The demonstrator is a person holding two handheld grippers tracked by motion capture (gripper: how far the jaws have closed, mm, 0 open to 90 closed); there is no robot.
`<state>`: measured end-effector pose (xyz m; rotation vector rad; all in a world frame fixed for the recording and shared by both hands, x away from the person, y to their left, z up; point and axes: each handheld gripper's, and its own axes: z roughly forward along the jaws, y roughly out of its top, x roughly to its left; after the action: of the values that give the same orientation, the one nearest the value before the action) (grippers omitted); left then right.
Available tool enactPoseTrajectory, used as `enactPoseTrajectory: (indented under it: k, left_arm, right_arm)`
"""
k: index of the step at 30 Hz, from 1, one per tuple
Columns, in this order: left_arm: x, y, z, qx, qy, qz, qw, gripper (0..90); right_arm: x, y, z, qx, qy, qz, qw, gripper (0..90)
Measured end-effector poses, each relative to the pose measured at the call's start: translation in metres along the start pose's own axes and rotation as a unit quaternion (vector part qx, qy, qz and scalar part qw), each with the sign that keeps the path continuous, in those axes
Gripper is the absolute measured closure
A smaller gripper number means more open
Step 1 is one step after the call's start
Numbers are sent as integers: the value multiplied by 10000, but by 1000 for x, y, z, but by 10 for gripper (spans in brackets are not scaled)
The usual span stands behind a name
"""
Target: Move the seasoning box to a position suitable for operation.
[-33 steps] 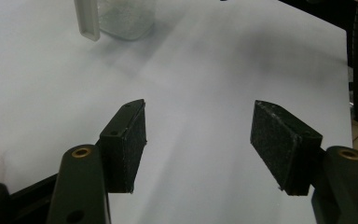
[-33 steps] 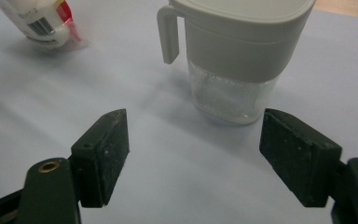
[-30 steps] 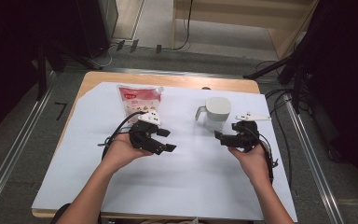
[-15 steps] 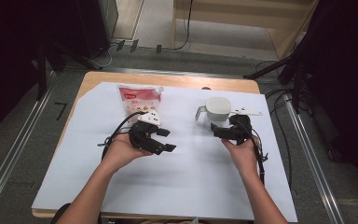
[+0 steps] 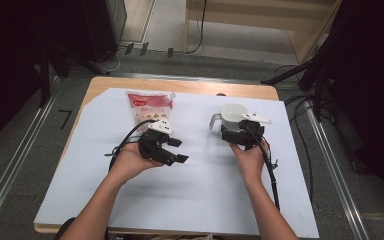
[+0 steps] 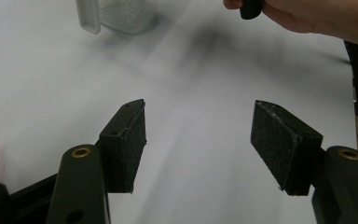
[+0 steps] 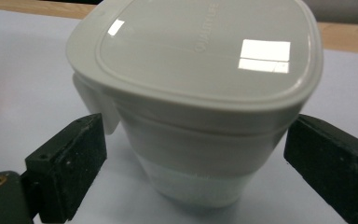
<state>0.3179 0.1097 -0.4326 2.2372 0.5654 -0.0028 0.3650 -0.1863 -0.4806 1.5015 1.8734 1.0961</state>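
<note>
One lidded white jug (image 5: 232,116) stands upright on the far right part of the surface (image 5: 205,190), handle to its left in the high view, something pale in its lower half. The right gripper (image 5: 236,135) has it straddled: in the right gripper view the jug (image 7: 196,98) sits between the fingers (image 7: 67,163), a gap showing on each side, so nothing's clamped yet. Those fingers have just been opening to their widest, w/ the jug between them.

To do it well: keep the gripper level, get the pads onto the body below the lid rim, not on the lid or handle, centre it, then close slowly so it doesn't tip or skid.

The left gripper (image 5: 172,150) hovers mid-surface, fingers (image 6: 123,144) fairly wide & empty. A red-and-white pouch (image 5: 147,106) lies beyond it, well apart from the jug.

Vs. a sec ago: the right hand has moved forward to the jug, then short of it; left hand, pouch & jug haven't shifted.
</note>
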Motion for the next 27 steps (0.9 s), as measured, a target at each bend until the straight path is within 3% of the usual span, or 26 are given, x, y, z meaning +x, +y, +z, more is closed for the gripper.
enactPoseTrajectory:
  k: [3,10,13,15,17,20,27]
  left_arm:
    - [1,0,-1,23,-1,-18,10000,367]
    - [1,0,-1,48,8,-18,10000,367]
    - [3,-1,1,38,1,-61,10000,367]
    - [3,-1,2,56,-37,-80,9999,367]
    - [3,-1,3,62,-37,-76,9999,367]
    - [3,-1,3,100,-26,-60,9999,367]
    - [5,-1,3,52,-31,-123,9999,368]
  right_arm:
    - [1,0,4,-70,31,101,9999,60]
    - [3,-4,20,-163,-166,319,9992,64]
    - [3,-6,26,-230,-207,281,9991,95]
    - [1,-6,30,-338,-198,446,9982,105]
    - [1,-6,31,-355,-205,462,9981,104]
    - [2,-7,33,-409,-254,250,9985,118]
    - [1,-6,31,-332,-221,155,9991,129]
